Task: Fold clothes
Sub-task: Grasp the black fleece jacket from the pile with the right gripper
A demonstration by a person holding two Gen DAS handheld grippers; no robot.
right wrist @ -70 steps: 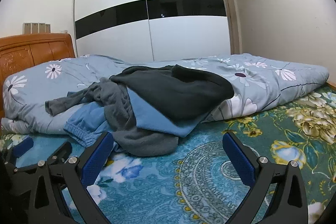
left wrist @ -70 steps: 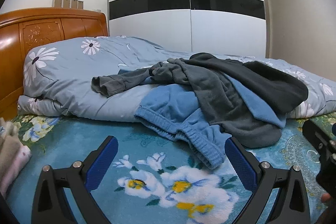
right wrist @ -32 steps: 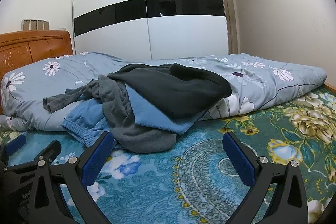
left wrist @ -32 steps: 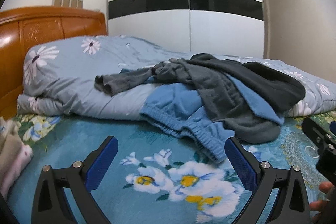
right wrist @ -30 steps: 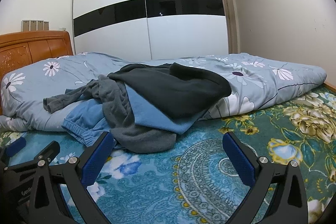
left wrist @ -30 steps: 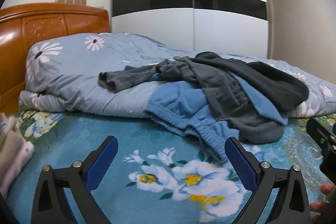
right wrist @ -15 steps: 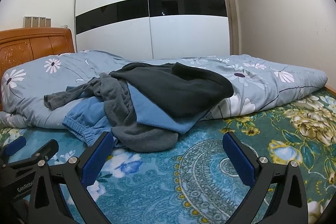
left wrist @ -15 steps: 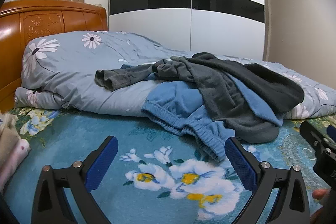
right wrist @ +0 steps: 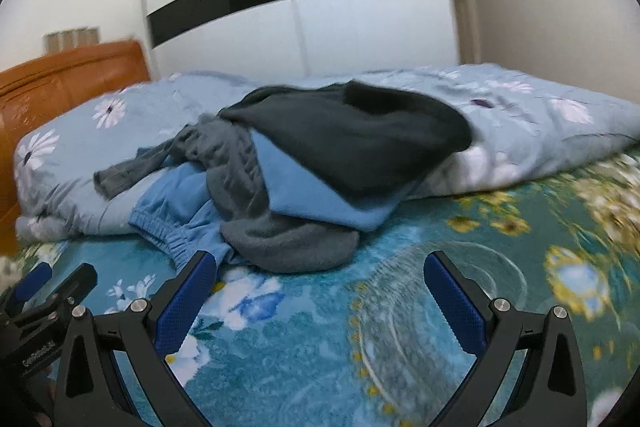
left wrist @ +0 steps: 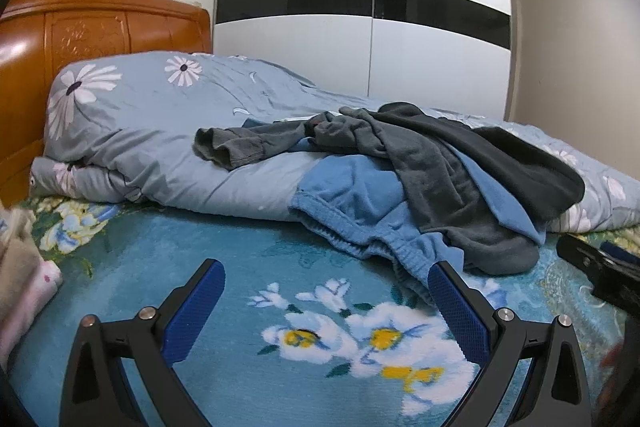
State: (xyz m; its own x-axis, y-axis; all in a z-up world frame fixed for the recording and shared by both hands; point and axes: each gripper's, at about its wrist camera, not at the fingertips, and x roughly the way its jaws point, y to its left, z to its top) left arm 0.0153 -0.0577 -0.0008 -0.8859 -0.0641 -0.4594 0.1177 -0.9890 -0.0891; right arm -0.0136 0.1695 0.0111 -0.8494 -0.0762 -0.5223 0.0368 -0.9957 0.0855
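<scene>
A heap of clothes lies against the rolled duvet: a grey garment (left wrist: 432, 163), a light blue garment with an elastic hem (left wrist: 356, 203) and a dark one (left wrist: 532, 167) on top. The same heap shows in the right wrist view, with the dark garment (right wrist: 360, 139), the blue one (right wrist: 176, 203) and the grey one (right wrist: 288, 239). My left gripper (left wrist: 326, 295) is open and empty, low over the floral blanket, just short of the blue hem. My right gripper (right wrist: 320, 287) is open and empty in front of the grey garment.
A blue duvet with white flowers (left wrist: 140, 131) lies rolled along the bed. A wooden headboard (left wrist: 80, 27) stands at the left. Folded pale clothes (left wrist: 20, 279) sit at the left edge. A white wardrobe (left wrist: 360, 27) fills the back wall.
Both grippers have moved closer to the heap of clothes. The right wrist view has tilted and is blurred by motion. Both grippers stay open.
</scene>
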